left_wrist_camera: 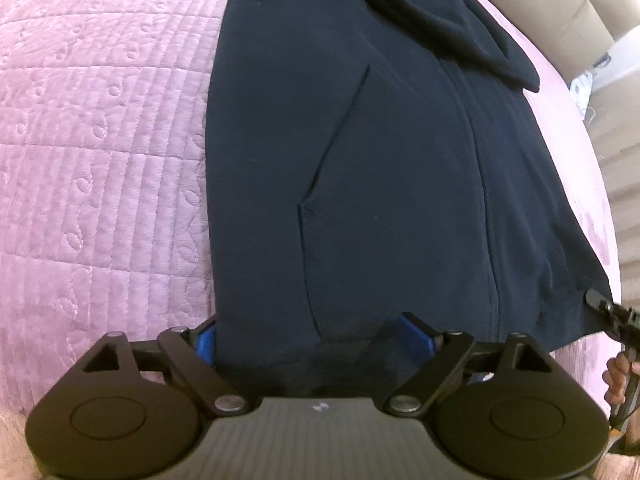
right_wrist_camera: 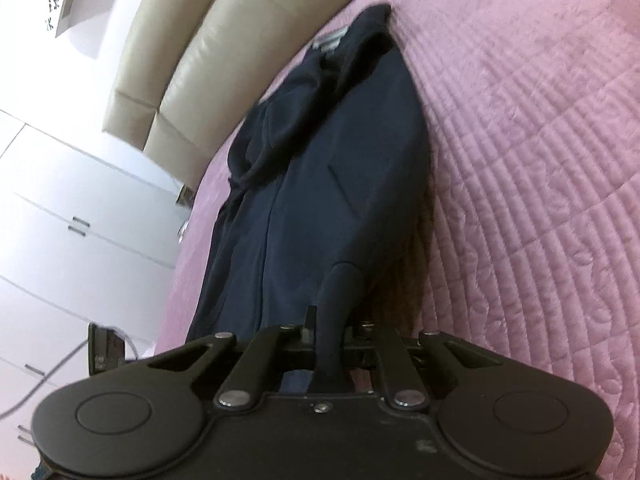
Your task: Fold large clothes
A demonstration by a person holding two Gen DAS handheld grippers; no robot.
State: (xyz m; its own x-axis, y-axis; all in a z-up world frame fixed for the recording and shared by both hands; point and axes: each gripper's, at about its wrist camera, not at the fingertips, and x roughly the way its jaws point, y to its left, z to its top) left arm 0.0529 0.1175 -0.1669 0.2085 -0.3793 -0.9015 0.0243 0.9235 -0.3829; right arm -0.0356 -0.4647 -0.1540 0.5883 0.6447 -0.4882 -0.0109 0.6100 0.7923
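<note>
A dark navy hooded jacket (left_wrist_camera: 392, 152) lies lengthwise on a pink quilted bedspread (left_wrist_camera: 100, 152), hood at the far end. My left gripper (left_wrist_camera: 308, 340) is open, its blue-padded fingers (left_wrist_camera: 206, 344) spread around the jacket's near hem. In the right wrist view the same jacket (right_wrist_camera: 320, 200) stretches away. My right gripper (right_wrist_camera: 332, 328) is shut on a pinched fold of the hem and lifts it slightly. The right gripper also shows in the left wrist view (left_wrist_camera: 600, 302), at the hem's right corner.
A beige padded headboard (right_wrist_camera: 192, 60) stands beyond the jacket. White cupboard doors (right_wrist_camera: 60, 208) are at the left. The pink bedspread (right_wrist_camera: 540, 160) spreads wide on the right of the jacket.
</note>
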